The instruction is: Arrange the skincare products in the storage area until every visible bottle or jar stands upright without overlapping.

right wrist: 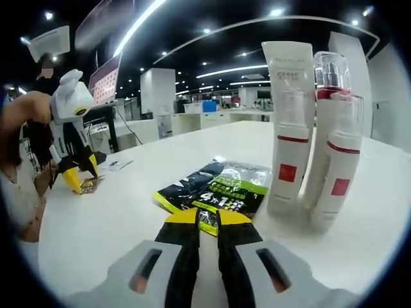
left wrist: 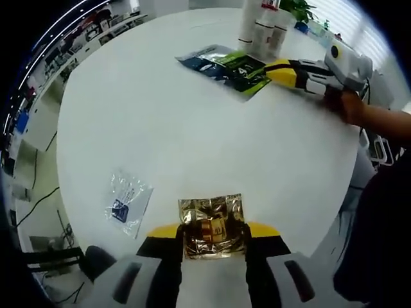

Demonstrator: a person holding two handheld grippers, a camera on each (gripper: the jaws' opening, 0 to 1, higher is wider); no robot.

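Three white bottles with red labels [right wrist: 292,128] [left wrist: 263,25] stand upright close together on the white round table [left wrist: 192,141]. Beside them lie a dark sachet and a green sachet [right wrist: 221,189] [left wrist: 231,66], flat and overlapping. My right gripper [right wrist: 207,221] [left wrist: 282,70] is at the green sachet's near edge, jaws closed on that edge. My left gripper [left wrist: 212,247] [right wrist: 80,179] is shut on a gold foil sachet [left wrist: 212,224] [right wrist: 88,185] at the table's near rim.
A clear plastic sachet with a blue label [left wrist: 128,202] lies left of the left gripper. A person's hand [left wrist: 350,106] holds the right gripper. Desks, a monitor and office furniture stand around the table.
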